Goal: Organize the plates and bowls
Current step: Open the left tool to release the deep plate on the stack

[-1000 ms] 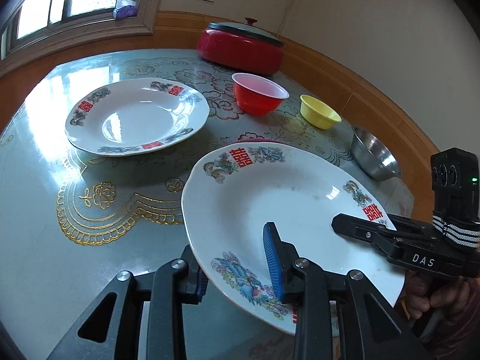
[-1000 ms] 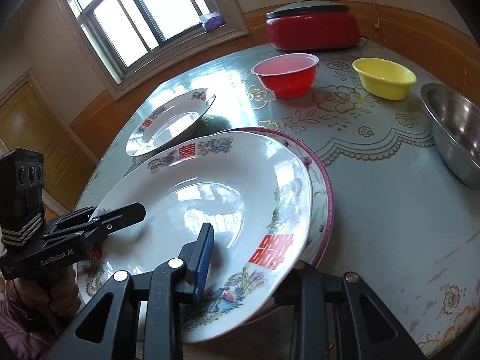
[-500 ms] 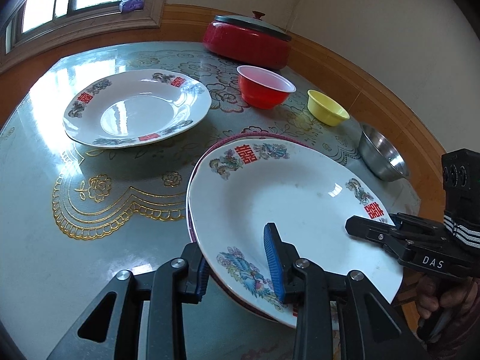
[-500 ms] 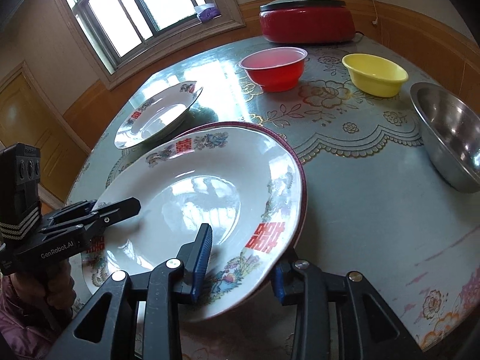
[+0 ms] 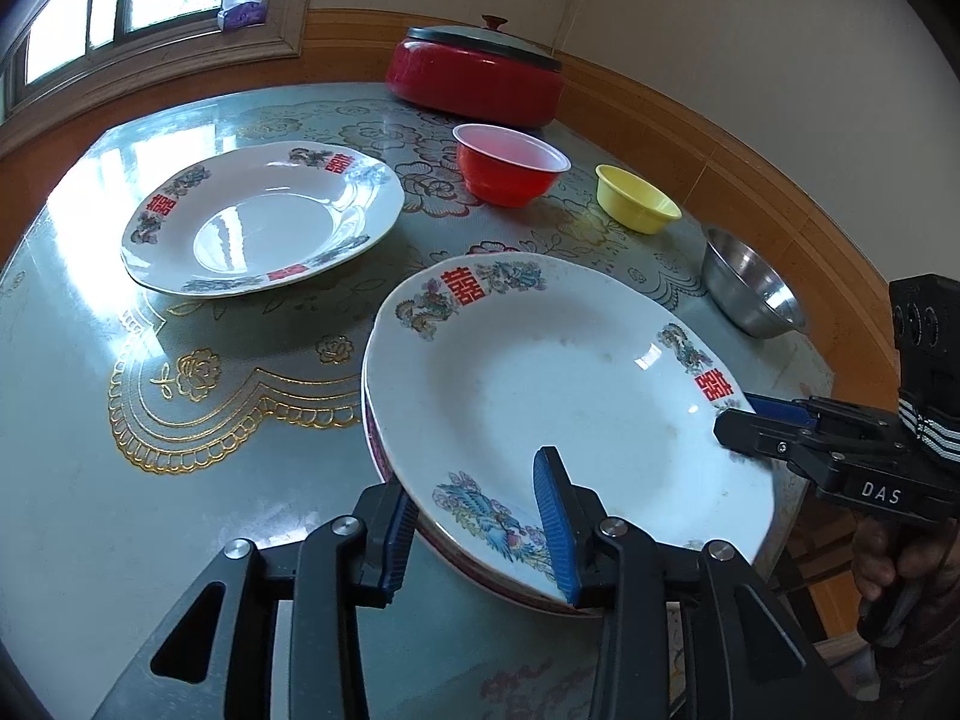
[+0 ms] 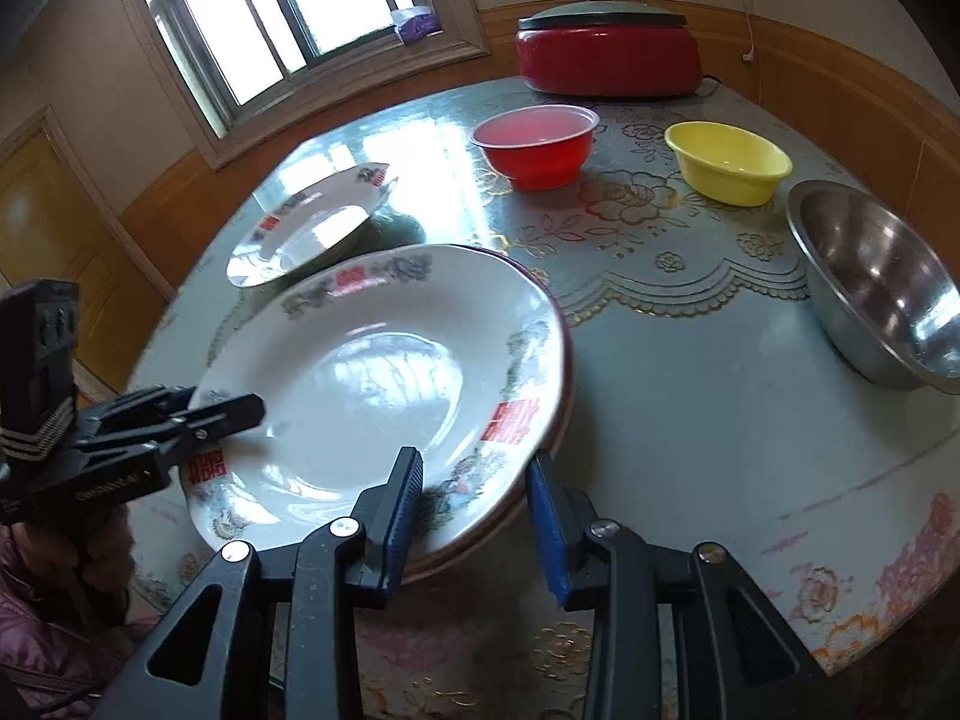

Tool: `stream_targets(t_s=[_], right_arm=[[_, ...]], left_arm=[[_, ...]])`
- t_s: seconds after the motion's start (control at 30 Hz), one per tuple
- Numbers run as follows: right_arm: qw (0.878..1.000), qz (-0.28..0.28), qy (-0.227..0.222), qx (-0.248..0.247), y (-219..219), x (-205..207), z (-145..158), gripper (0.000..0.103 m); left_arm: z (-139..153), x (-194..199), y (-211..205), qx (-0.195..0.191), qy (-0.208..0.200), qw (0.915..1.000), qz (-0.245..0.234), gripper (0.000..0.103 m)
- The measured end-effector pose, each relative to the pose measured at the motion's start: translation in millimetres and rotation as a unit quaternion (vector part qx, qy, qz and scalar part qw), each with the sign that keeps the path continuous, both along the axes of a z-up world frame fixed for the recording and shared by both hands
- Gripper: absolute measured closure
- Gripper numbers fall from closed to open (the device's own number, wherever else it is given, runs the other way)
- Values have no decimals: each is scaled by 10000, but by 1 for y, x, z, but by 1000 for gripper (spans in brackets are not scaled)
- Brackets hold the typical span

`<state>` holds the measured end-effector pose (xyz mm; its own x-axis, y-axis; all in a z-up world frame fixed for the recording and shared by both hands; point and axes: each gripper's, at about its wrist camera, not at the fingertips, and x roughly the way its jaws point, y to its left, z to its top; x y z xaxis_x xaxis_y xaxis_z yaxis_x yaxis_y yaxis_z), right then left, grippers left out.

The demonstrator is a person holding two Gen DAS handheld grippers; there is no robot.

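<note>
1. Since a second ago, the white round plate with red characters and a flowered rim (image 5: 570, 390) has come down out of its tilt. It is now lying flat on the pink-rimmed plate (image 5: 368, 420), near my edge of the table.
2. The round table under a pale green flowered cover (image 5: 180, 420) is carrying everything.
3. A red lidded electric cooker (image 5: 474, 84) is sitting at the far edge, by the wall.
4. A second white plate of the same pattern (image 5: 264, 222) is lying alone on the left, well apart from the stack.
5. A steel bowl (image 5: 750, 294) is standing on the right, near the table's edge.
6. A red plastic bowl (image 5: 510, 165) is standing in front of the cooker.
7. A small yellow plastic bowl (image 5: 636, 204) is sitting between the red bowl and the steel one.
8. My left tongs (image 5: 474, 492) are straddling the stack's near rim. Their jaws have just been opening, and the blue pads are standing slack, one above the rim and one below.
9. My right tongs (image 6: 474, 468) are straddling the opposite rim. Their jaws are apart, and the outer pad is standing clear of the edge.
</note>
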<state>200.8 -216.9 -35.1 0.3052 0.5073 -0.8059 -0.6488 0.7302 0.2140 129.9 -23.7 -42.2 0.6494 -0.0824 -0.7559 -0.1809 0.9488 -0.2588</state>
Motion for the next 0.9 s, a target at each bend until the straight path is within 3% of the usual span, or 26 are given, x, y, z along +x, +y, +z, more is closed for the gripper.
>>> stream_targets(t_s=[0.47,0.7,0.9], right_arm=[[9990,-404,-211,10,-10,8,0,66],[9962,-229,-692,-468,11,2,-1,66],[9940,-91,-826,-710,24,-3,-5,65]], left_arm=[[9,-15,5,114,-105,9998,145,63],[9,-26,22,207,-102,9979,606,59],[3,-26,22,232,-36,9980,583,59]])
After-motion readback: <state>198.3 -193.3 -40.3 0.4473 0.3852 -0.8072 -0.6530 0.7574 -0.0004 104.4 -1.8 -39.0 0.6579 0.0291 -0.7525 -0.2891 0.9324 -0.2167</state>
